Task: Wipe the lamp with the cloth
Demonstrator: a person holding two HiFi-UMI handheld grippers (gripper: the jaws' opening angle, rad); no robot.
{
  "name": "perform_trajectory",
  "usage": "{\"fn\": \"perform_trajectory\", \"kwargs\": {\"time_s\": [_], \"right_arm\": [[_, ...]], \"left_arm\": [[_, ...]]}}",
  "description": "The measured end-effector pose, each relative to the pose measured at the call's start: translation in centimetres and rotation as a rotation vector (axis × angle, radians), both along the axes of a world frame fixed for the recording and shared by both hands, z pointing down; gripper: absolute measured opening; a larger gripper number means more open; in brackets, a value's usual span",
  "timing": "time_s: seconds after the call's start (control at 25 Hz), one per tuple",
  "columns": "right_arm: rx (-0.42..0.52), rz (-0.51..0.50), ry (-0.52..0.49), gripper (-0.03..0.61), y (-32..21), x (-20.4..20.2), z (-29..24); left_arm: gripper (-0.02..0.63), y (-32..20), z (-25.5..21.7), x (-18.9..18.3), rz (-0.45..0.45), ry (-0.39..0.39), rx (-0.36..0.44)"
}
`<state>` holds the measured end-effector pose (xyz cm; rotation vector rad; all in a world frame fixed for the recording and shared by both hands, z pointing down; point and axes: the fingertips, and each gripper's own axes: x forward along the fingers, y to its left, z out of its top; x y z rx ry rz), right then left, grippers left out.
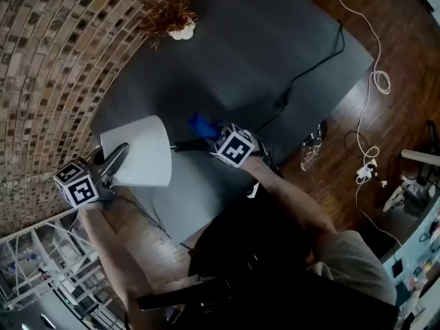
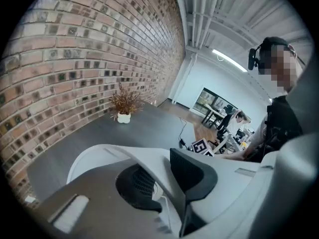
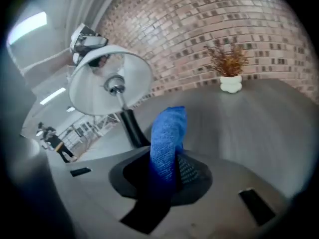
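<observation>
A dark grey surface [image 1: 275, 53] runs beside a brick wall [image 1: 48, 60], with wooden floor [image 1: 392, 136] along its other side. In the head view a dried plant in a white pot [image 1: 180, 23] stands at the far end by the wall, and a black cable [image 1: 302, 71] trails across the top. The lamp [image 1: 141, 150] stands near the front left edge of the surface. The left tongs [image 1: 118, 155] come in from the lower left and meet the rim of its white shade. The right tongs [image 1: 192, 143] come in from the right, just beside the shade, with the blue cloth [image 1: 201, 124] sticking out of them. A clear plastic bottle [image 1: 313, 144] lies on the floor. In the left gripper view the left tongs [image 2: 167, 183] pinch the shade [image 2: 99, 156]: its thin wall runs between the two black pads [image 2: 194, 171], one pad on each face. The plant [image 2: 124, 103] shows beyond, by the bricks. In the right gripper view the right tongs [image 3: 167, 176] are pressed together on the cloth [image 3: 168, 133], which stands up from between them as a blue roll. Behind it the shade [image 3: 94, 88] is seen from below on its black stem [image 3: 130, 126]. The cloth is near the stem and clear of the shade. The plant [image 3: 229, 66] stands to the right at the wall.
</observation>
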<state>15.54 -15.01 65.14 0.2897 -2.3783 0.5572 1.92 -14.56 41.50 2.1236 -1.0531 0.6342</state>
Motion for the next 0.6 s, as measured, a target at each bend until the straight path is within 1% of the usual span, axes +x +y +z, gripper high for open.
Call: {"fn": "perform_trajectory", "kwargs": {"time_s": [0.04, 0.08, 0.12, 0.16, 0.24, 0.28, 0.32, 0.36, 0.4, 0.48, 0.52, 0.56, 0.6], "right_arm": [[0.007, 0.044, 0.053, 0.086, -1.1, 1.5, 0.7], [0.006, 0.074, 0.066, 0.084, -1.8, 2.4, 0.7], [-0.005, 0.089, 0.026, 0.084, -2.2, 2.3, -0.4], [-0.027, 0.080, -0.058, 0.083, -2.1, 1.2, -2.2], [-0.113, 0.009, -0.258, 0.083, -0.3, -2.8, -6.2], [-0.167, -0.029, -0.335, 0.084, 0.9, -4.9, -7.5], [-0.212, -0.049, -0.379, 0.084, 1.7, -6.3, -7.9], [-0.237, -0.047, -0.381, 0.086, 2.1, -6.9, -7.4], [-0.242, -0.028, -0.341, 0.086, 2.0, -6.6, -6.0], [-0.216, 0.025, -0.186, 0.084, 0.8, -4.0, -2.0], [-0.206, 0.053, -0.132, 0.086, 0.0, -2.5, -0.5], [-0.209, 0.082, -0.124, 0.084, -0.7, -1.4, -0.2], [-0.217, 0.105, -0.153, 0.084, -1.3, -0.9, -0.8]], "left_arm": [[0.075, 0.0, 0.0, 0.0, 0.004, 0.001, -0.007], [0.075, 0.0, 0.1, 0.0, 0.006, 0.001, -0.014], [0.075, -0.1, 0.1, 0.0, 0.005, 0.001, -0.019], [0.075, -0.2, 0.1, 0.0, 0.000, 0.002, -0.023], [0.075, -0.5, 0.0, 0.1, -0.013, -0.001, -0.030], [0.075, -0.5, 0.0, 0.2, -0.021, -0.005, -0.034], [0.075, -0.5, 0.1, 0.2, -0.029, -0.011, -0.038], [0.075, -0.5, 0.2, 0.2, -0.041, -0.014, -0.041], [0.077, -0.5, 0.2, 0.2, -0.052, -0.011, -0.043], [0.075, -0.3, 0.2, 0.1, -0.058, 0.008, -0.041], [0.075, -0.2, 0.2, 0.2, -0.054, 0.015, -0.038], [0.075, 0.0, 0.1, 0.3, -0.051, 0.018, -0.035], [0.075, 0.0, 0.1, 0.5, -0.049, 0.017, -0.033]]}}
